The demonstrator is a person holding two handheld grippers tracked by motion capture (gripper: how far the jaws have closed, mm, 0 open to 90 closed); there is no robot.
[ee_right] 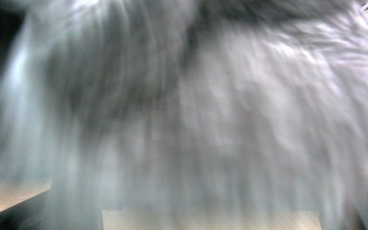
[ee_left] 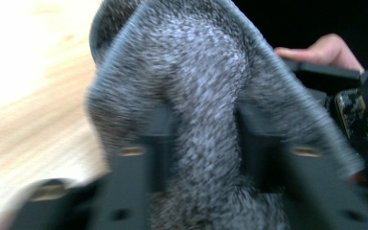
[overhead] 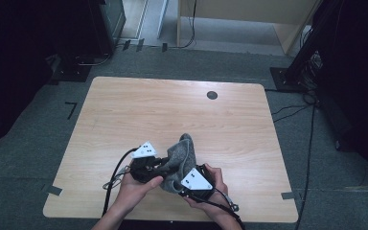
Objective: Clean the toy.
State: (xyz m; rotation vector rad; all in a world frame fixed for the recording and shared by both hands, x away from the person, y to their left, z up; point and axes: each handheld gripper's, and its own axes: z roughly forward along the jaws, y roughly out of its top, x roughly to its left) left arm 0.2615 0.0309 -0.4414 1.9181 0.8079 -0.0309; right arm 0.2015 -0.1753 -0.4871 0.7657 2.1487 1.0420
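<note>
Nearest the tabletop's (overhead: 124,110) front edge, both hands hold their tools close together, well inside the near half. The left gripper (overhead: 159,163) points rightward across the wood into a grey knitted sock (overhead: 182,155). In the left gripper view its two black jaws flank a bunched ridge of the knit, with the sock (ee_left: 196,96) draped over and between them; the pads appear to press on the fabric, so it reads as closed on the sock. The right gripper (overhead: 184,184) lies just beside it, angled up and left, its nose buried under the same cloth. The right gripper view is blurred by fabric (ee_right: 220,120) hanging right before the lens, and whether its jaws clamp the sock cannot be told.

The sock stands between the two tools, its long axis rising away from the person, the rounded end farthest out and the lower part gathered at the grippers. Both are equally near; the left has the clearer hold. Material is soft, fuzzy, ribbed along one edge and limp. Beyond lies bare pale woodgrain, then a dark round cable port (overhead: 212,95) near the far edge
</note>
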